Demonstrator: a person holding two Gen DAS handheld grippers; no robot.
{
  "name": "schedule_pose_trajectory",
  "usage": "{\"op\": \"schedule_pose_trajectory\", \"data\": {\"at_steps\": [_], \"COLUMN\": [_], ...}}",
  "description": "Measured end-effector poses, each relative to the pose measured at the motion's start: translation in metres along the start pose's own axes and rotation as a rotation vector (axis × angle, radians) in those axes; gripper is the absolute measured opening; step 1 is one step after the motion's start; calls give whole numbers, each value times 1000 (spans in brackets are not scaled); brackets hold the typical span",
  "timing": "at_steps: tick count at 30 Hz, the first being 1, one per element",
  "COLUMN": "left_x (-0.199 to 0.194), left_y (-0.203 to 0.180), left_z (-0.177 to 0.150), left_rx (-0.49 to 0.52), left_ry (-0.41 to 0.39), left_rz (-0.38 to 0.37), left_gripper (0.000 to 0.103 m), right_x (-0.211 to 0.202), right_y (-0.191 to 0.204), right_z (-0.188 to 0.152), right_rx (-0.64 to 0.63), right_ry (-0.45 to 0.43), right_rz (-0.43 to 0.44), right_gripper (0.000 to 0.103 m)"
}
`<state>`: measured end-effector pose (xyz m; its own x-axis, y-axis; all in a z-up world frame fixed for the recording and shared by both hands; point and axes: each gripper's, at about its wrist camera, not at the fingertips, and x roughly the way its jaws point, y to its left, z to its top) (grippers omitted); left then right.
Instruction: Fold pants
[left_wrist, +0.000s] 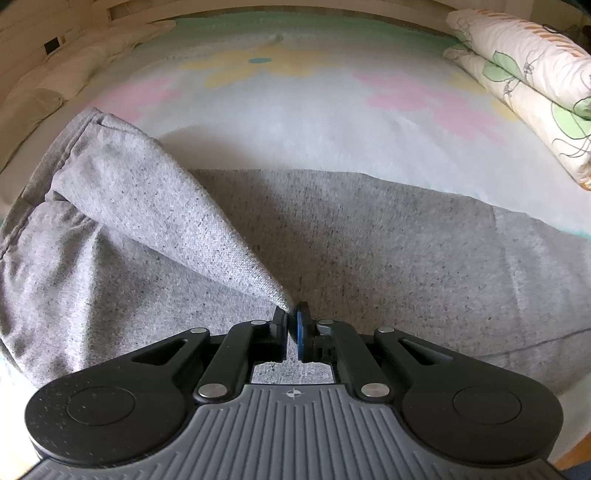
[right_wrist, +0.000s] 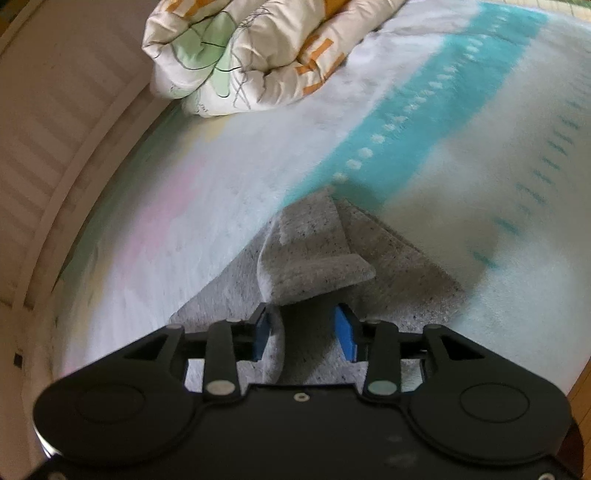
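The heather-grey knit pants (left_wrist: 369, 251) lay spread on the pastel flower-printed blanket (left_wrist: 295, 110); the left gripper (left_wrist: 291, 320) pinched a lifted corner of them. The right gripper (right_wrist: 304, 332) hovered with jaws apart over a folded-back flap; a floral-printed quilt (right_wrist: 240, 55) sat beyond.

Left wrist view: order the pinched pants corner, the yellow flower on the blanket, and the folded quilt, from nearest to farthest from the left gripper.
1. Pinched pants corner, right at the left gripper fingertips.
2. Folded quilt, far right on the bed.
3. Yellow flower, straight ahead near the far edge; close to the quilt in distance, so this order is tentative.
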<state>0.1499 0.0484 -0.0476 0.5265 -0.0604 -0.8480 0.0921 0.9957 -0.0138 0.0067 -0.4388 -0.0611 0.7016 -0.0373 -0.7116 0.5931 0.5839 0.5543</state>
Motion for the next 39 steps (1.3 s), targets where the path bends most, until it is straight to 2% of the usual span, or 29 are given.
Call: {"op": "schedule_pose_trajectory", "data": {"at_steps": [3, 5, 9, 11, 14, 16, 17, 19, 20, 23, 27, 30, 33, 39], "left_x": [1, -1, -3, -3, -3, -6, -7, -9, -10, -19, -35, -44, -47, -34], "left_y": [1, 2, 1, 0, -2, -1, 0, 4, 6, 16, 32, 53, 86, 157], "left_z": [0, 0, 0, -1, -3, -3, -3, -2, -1, 5, 14, 20, 23, 36], "left_rx": [1, 0, 0, 9, 17, 26, 29, 26, 26, 22, 34, 31, -13, -116], "left_ry": [4, 4, 4, 8, 24, 24, 26, 31, 34, 31, -6, -29, -13, 37], "left_rz": [0, -2, -3, 3, 0, 4, 4, -4, -12, -40, -9, 36, 72, 178], "left_gripper": [5, 5, 5, 5, 5, 6, 7, 8, 8, 10, 12, 12, 12, 12], "right_x": [-1, -9, -39, -50, -35, -15, -8, -11, -14, -24, -50, -60, -65, -61], "right_y": [3, 7, 27, 25, 6, -9, -17, -18, -17, -5, 24, 58, 100, 205], "right_z": [2, 4, 10, 8, 1, -7, -10, -10, -8, -1, 9, 21, 26, 1], "right_rx": [32, 17, -127, -153, -142, -140, -126, -132, -132, -185, -316, -406, -495, -711], "right_ry": [-18, -56, -137, -143, -62, 29, 58, 46, 47, 41, -14, -1, 33, 133], "right_rz": [-5, -2, 29, 16, -62, -128, -131, -115, -117, -122, -129, -67, 24, 225], "right_gripper": [40, 8, 7, 7, 7, 7, 6, 9, 16, 27, 31, 33, 34, 38]}}
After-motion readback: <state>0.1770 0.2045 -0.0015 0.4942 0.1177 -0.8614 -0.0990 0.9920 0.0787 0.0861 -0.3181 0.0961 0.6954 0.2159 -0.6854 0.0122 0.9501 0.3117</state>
